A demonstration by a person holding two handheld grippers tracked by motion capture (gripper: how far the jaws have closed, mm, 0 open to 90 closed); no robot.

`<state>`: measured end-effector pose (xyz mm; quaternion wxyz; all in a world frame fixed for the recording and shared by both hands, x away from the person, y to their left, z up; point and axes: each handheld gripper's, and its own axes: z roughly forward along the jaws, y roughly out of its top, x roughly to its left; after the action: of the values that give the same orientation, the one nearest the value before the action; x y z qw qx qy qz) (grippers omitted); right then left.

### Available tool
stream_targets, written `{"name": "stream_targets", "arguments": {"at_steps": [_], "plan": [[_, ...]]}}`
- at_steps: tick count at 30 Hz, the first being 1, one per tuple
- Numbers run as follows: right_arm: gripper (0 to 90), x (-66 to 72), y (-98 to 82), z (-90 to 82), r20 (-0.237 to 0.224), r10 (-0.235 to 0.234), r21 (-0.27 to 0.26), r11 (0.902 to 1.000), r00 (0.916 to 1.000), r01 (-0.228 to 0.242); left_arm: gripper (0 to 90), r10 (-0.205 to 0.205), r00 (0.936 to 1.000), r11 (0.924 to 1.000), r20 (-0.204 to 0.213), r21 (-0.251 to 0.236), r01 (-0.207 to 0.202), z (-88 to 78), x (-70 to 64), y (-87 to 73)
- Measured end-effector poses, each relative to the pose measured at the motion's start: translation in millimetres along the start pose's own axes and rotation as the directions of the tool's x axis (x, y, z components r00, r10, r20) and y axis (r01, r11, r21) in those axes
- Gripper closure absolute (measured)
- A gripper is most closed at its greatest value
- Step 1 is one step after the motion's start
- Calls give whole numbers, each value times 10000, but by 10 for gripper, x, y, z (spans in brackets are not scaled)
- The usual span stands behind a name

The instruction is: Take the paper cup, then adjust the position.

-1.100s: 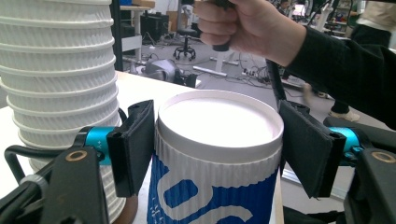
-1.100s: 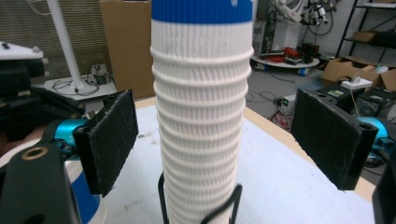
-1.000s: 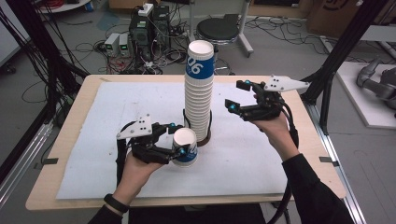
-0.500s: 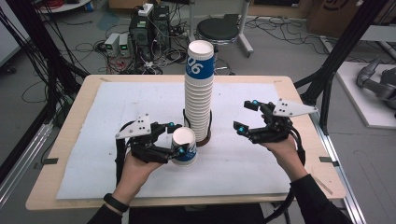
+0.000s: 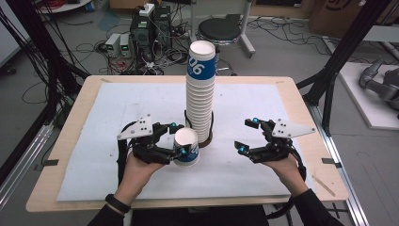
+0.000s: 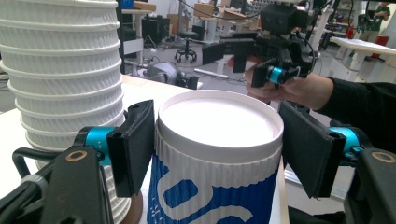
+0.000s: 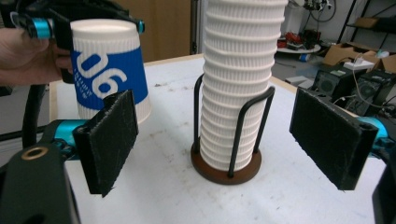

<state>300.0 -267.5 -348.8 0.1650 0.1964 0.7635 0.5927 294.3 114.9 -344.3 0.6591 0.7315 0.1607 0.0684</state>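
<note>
Wooden desk [image 5: 61, 141], white sheet [image 5: 117, 108] on top. Ribbed cup stack [image 5: 200, 94] in wire holder [image 7: 243, 126], mid-desk. Blue-printed paper cup [image 5: 187, 147] toward near edge, pinched by left gripper [image 5: 162, 143] jaws. Right gripper [image 5: 249, 136]: jaws spread, empty.

Open right gripper [image 7: 215, 144] facing the cup stack

Its two black pads [image 7: 109, 140] stand wide apart with nothing between them. Straight ahead, a tall stack of white cups [image 7: 238, 84] sits upright in a wire holder [image 7: 229, 168]; ahead-left, the left gripper [image 7: 42, 28] holds an inverted blue-banded cup [image 7: 109, 70].
</note>
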Motion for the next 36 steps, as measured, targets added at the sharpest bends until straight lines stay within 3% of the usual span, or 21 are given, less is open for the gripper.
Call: {"name": "stream_targets", "arguments": {"at_steps": [14, 24, 36], "plan": [[157, 1, -254, -88, 127, 358, 121, 9993, 9993, -360, 300, -19, 9999, 10000, 118, -67, 20, 56, 35, 0], [156, 56, -266, -87, -753, 376, 182, 9992, 9965, -363, 300, 41, 9989, 9997, 463, -249, -30, 138, -39, 20], [156, 198, -255, 137, -1789, 537, 480, 9978, 9824, -458, 301, -75, 9968, 9979, 795, -634, 126, 222, -103, 0]]}}
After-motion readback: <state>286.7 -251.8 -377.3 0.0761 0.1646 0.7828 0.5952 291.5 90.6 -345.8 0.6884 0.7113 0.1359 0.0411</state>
